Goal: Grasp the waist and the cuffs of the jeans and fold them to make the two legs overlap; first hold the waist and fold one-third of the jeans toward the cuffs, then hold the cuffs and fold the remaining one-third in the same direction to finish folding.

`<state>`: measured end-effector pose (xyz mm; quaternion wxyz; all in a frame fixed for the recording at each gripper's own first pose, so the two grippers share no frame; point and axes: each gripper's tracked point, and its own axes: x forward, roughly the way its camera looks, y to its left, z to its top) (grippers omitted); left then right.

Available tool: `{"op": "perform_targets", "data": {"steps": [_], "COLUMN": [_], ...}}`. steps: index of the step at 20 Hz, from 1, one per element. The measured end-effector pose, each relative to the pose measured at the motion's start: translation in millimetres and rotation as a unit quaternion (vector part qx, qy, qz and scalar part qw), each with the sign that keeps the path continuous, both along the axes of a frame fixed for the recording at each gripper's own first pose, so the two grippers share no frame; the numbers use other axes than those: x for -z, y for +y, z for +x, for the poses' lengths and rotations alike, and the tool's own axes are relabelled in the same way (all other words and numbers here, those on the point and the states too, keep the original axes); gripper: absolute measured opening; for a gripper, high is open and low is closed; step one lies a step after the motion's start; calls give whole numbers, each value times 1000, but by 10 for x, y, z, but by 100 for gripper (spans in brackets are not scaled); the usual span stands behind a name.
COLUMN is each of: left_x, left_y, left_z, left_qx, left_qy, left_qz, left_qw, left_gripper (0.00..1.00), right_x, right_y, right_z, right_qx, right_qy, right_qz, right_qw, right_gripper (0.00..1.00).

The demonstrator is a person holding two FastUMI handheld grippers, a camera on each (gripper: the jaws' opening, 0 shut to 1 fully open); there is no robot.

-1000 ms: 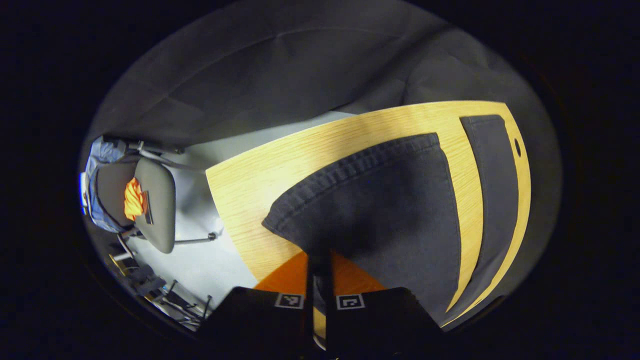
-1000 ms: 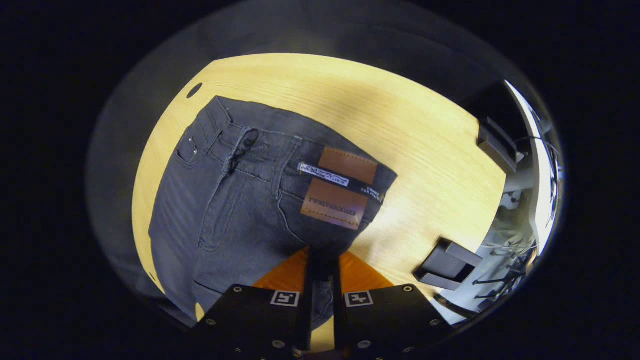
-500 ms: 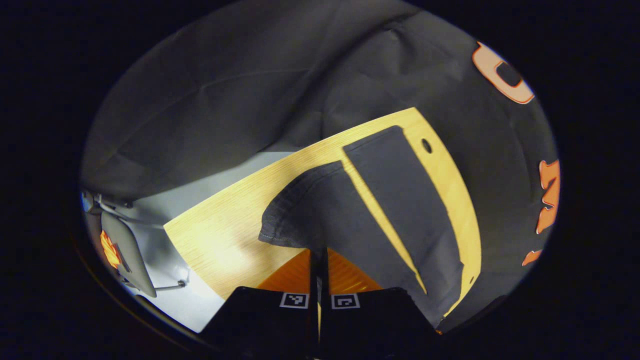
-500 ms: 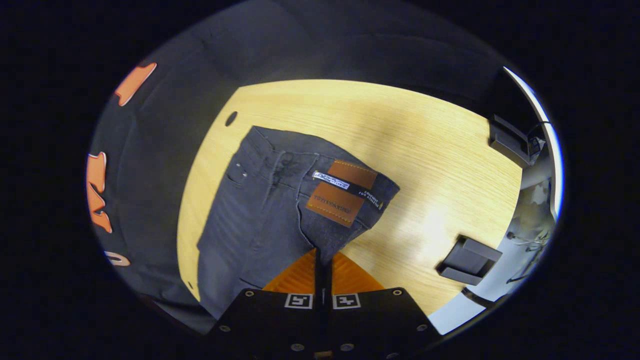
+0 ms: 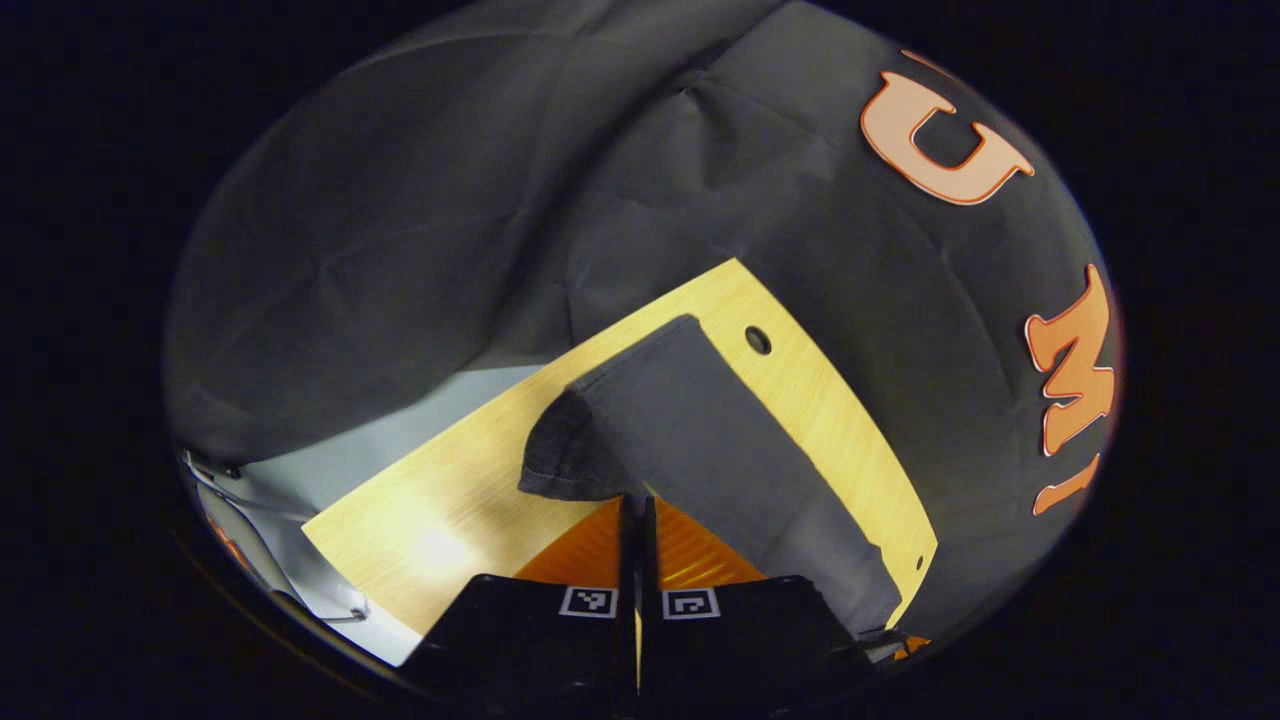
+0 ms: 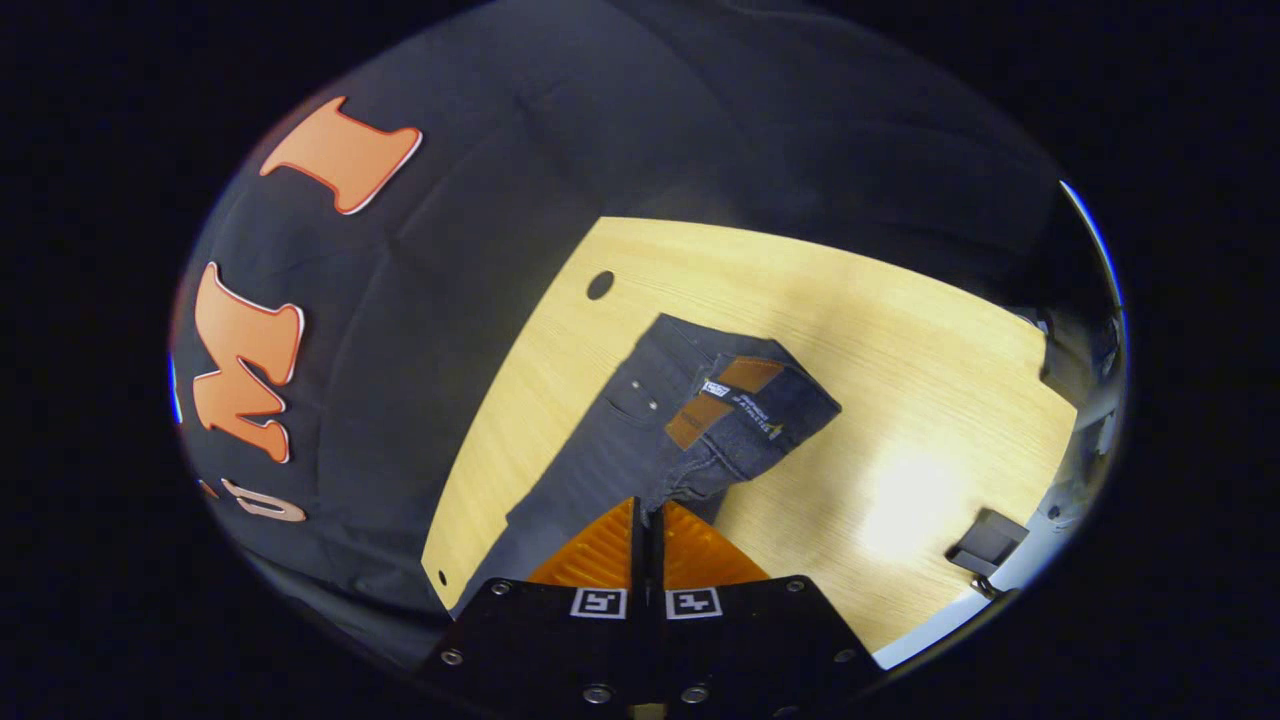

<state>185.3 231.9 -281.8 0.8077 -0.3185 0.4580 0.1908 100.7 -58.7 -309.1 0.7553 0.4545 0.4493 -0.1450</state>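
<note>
1. The left tool (image 5: 637, 505) is clamped shut on the cuff end of the dark grey jeans (image 5: 700, 440), its two fingers pressed together with the cloth pinched between them.
2. In the left gripper view, the gripped cuff is raised off the wooden table (image 5: 450, 510) and curls over, so its hem hangs as a rounded flap on the side toward the table's near edge.
3. Behind that flap the other leg lies flat as a long strip, running along the table's far edge, which meets the booth's black cloth wall.
4. A small round hole (image 5: 757, 340) in the tabletop sits just beside the end of that flat leg, near the table's far corner.
5. The right tool (image 6: 647, 520) is closed on the waist end of the jeans (image 6: 640, 430), fingers meeting with denim caught between them.
6. In the right gripper view, the waistband is lifted and doubled over, showing a brown leather patch (image 6: 722, 398) on it and two small rivets beside it.
7. The rest of the jeans lies on the table along the edge next to the cloth wall, with a round hole (image 6: 600, 285) beyond the waist, near that edge.
8. A dark, flat object (image 6: 985, 545) rests near the table's opposite edge, well apart from the jeans.
</note>
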Motion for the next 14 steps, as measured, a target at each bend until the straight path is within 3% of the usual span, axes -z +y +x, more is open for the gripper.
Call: {"op": "perform_targets", "data": {"steps": [14], "left_x": [473], "left_y": [121], "left_z": [1441], "left_qx": [57], "left_qy": [28], "left_qz": [43], "left_qw": [997], "left_gripper": [2], "right_x": [389], "right_y": [37], "right_z": [914], "right_qx": [12], "right_qy": [34], "right_qz": [33], "right_qw": [999], "right_gripper": [0]}}
